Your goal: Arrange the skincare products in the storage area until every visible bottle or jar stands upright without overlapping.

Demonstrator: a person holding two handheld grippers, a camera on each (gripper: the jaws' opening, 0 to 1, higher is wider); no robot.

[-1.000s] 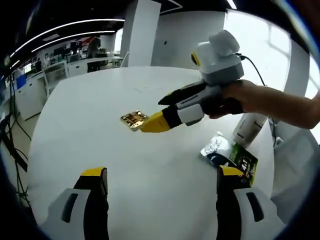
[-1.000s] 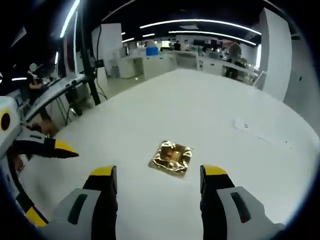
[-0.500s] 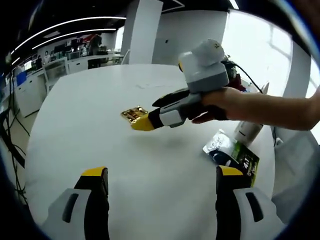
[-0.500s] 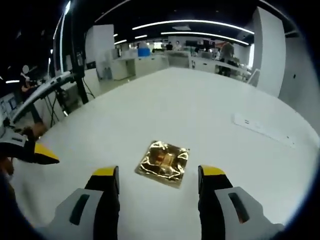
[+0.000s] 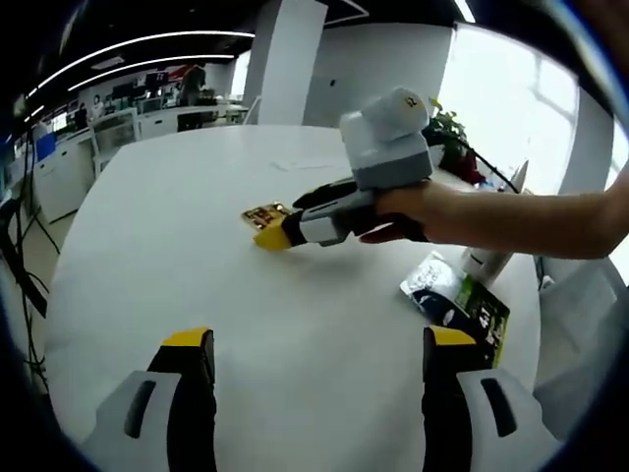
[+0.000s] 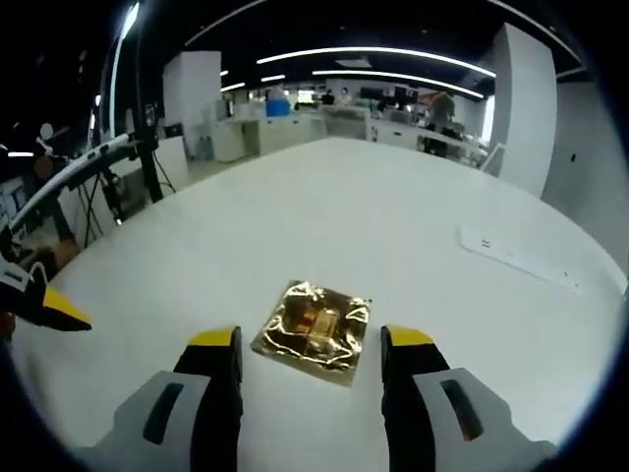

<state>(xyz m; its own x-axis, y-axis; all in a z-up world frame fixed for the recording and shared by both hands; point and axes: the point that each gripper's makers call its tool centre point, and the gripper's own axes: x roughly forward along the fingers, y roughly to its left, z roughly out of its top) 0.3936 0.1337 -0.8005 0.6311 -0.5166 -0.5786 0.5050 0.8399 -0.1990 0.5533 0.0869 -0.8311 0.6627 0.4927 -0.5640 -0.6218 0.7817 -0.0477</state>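
Right gripper [image 6: 310,344] has advanced; gold packet [image 6: 313,331] now between wide fingers, ungrasped. Left gripper [image 5: 310,344] fingers wide, idle over desk [image 5: 177,246].

Place: a large open-plan office or lab floor.
Ceiling: dark, with long curved light strips [image 6: 373,51] running across it.
Work surface: a wide white round table [image 6: 393,226] in the foreground.
Background furniture: rows of white desks [image 5: 167,118] carrying monitors and equipment, with people standing among them.
Structure: a broad white square column [image 5: 285,59] and white walls.
Daylight: a bright window [image 5: 501,88] on one side, with a potted plant [image 5: 454,147] before it.
Cabling: black cables and stands [image 6: 147,167] beside the table.
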